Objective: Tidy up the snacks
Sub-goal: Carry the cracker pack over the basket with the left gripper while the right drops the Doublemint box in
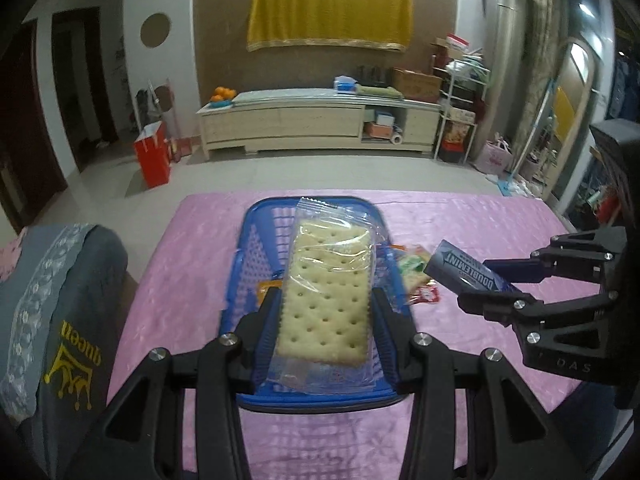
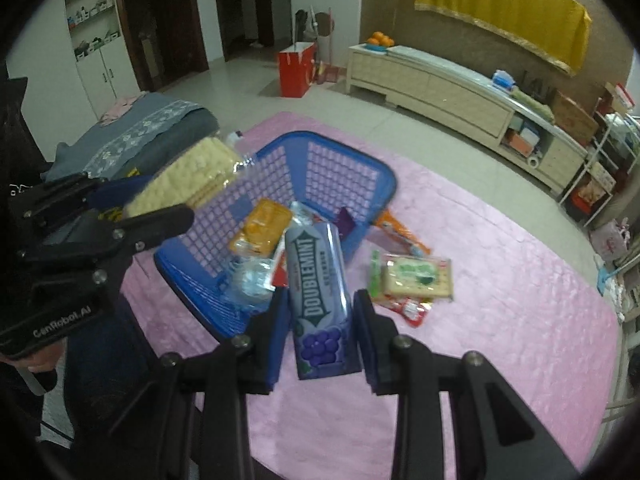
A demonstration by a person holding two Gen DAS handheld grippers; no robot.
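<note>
My left gripper [image 1: 326, 312] is shut on a clear-wrapped pack of pale crackers [image 1: 326, 300], held in the air above the blue mesh basket [image 1: 244, 264]. The right gripper [image 2: 320, 320] is shut on a purple Doublemint gum pack [image 2: 320, 300], lifted over the basket's [image 2: 344, 168] near right corner. Inside the basket lie an orange snack packet [image 2: 262, 230] and a clear wrapper. Each gripper shows in the other's view: the right one [image 1: 492, 284] with its gum pack [image 1: 460, 268], the left one [image 2: 160, 208] with its crackers [image 2: 188, 176].
A pink cloth [image 2: 500, 320] covers the table. Right of the basket lie a green-labelled cracker pack [image 2: 418, 276], a red sachet [image 2: 412, 310] and an orange packet [image 2: 400, 232]. A grey cushioned seat [image 1: 60, 300] stands at the table's left. A cabinet [image 1: 320, 120] lines the far wall.
</note>
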